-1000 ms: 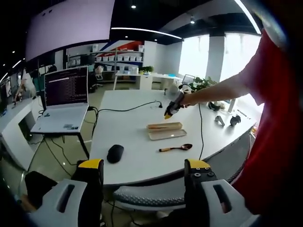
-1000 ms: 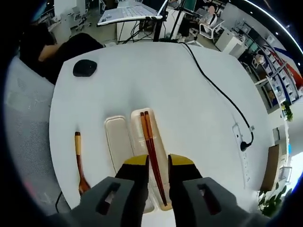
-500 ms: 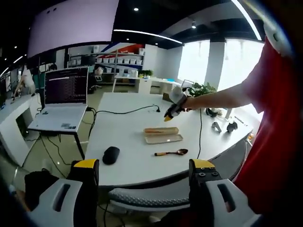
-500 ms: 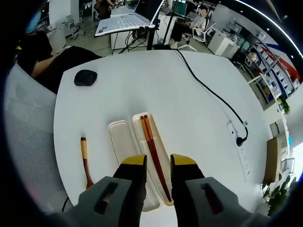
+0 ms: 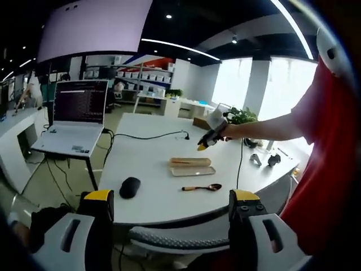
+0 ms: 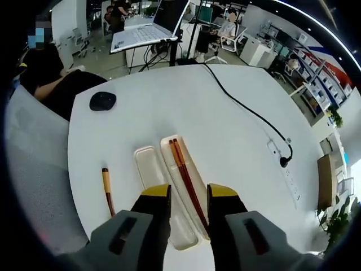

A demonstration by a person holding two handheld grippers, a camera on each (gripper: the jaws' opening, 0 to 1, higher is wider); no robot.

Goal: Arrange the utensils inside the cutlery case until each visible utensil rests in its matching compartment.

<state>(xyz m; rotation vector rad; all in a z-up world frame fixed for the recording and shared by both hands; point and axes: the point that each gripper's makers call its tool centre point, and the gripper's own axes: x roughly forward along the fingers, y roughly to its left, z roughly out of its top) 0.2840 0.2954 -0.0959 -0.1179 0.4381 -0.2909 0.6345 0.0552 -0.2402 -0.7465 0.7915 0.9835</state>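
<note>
Right gripper view: my right gripper [image 6: 188, 195] hangs released above the case [image 6: 186, 180].
Chopsticks [image 6: 186, 178]: in the case (far compartment).
Spoon [image 6: 107, 191]: on the table [image 6: 225, 113].
Left gripper [image 5: 169, 206]: released.

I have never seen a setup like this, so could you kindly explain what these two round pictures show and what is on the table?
A person holds a two-jaw gripper in each hand, each carrying a fisheye camera. The left gripper hangs back off the table, open and empty. Its view shows the right gripper over the cutlery case. The right gripper view looks down between open, empty jaws at the chopsticks lying in the case's tray, the empty lid beside it, the wooden spoon and a computer mouse on the white table.
</note>
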